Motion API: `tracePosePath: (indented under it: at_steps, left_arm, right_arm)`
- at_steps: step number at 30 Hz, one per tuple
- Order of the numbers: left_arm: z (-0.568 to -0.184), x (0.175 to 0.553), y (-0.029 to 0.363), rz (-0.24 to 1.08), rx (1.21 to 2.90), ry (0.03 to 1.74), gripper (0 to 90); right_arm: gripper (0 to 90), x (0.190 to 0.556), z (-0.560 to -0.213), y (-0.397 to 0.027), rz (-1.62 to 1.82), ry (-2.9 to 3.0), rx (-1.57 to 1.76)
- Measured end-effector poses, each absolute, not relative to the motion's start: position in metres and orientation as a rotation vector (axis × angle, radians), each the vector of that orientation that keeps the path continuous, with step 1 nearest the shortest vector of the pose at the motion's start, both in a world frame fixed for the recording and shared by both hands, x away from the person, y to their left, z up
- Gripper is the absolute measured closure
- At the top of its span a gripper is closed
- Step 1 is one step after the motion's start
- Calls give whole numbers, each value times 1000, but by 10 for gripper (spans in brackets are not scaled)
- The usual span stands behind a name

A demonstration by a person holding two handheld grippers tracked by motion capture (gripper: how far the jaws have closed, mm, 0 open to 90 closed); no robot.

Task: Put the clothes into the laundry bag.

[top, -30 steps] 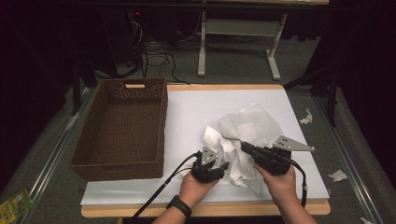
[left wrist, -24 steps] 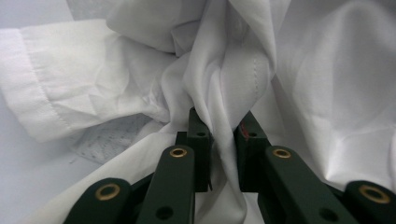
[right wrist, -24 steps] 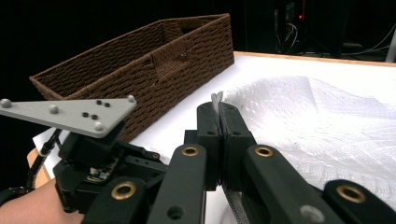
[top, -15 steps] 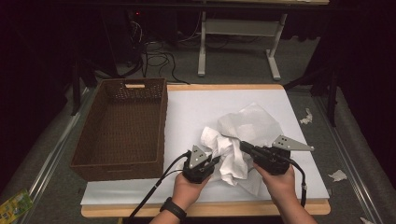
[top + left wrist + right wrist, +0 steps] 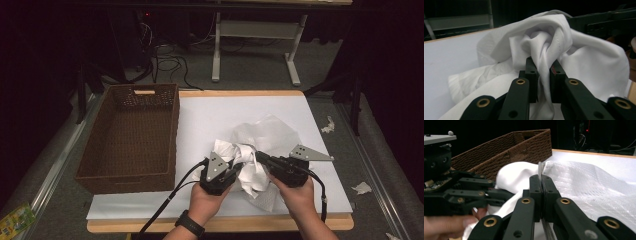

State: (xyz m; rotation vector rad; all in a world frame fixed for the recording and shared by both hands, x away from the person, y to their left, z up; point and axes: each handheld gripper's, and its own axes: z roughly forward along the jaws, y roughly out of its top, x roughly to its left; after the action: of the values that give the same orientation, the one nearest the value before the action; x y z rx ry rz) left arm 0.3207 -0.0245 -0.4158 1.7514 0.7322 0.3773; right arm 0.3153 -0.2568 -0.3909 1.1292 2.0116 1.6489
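A crumpled white cloth (image 5: 250,172) lies bunched at the front of the white-covered table (image 5: 220,110), partly inside a translucent textured plastic wrap (image 5: 270,132). My left gripper (image 5: 240,167) is shut on a twisted fold of the cloth (image 5: 586,65); its jaws have just been closing with that fold between them (image 5: 543,62). My right gripper (image 5: 257,156) is shut on the thin edge of the plastic wrap (image 5: 579,182), which stands up between its pads (image 5: 541,178). The two grippers face each other, almost tip to tip, with the cloth (image 5: 516,173) between them.
An empty brown wicker basket (image 5: 125,182) stands at the table's left, close to my left hand (image 5: 519,145). White paper scraps (image 5: 361,188) lie on the grey floor to the right. A metal desk frame (image 5: 216,50) and cables lie beyond the far edge.
My left gripper has closed on the cloth and risen, lifting the bunched fold off the table. The right gripper has stayed in place, holding the wrap's edge.
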Motion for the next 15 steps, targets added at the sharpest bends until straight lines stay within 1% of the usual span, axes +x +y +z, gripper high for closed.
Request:
tracePosePath:
  at_steps: [3, 10, 15]
  left_arm:
    - [-418, 324, -43, 377, 1767, 718, 805]
    - [-433, 337, -69, 372, 1791, 738, 802]
    - [-447, 348, -78, 361, 1796, 778, 800]
  right_arm:
    - [895, 315, -391, -260, 1654, 2002, 1140]
    - [895, 315, -392, -266, 1662, 1992, 1151]
    - [895, 313, -390, -267, 1677, 1989, 1143]
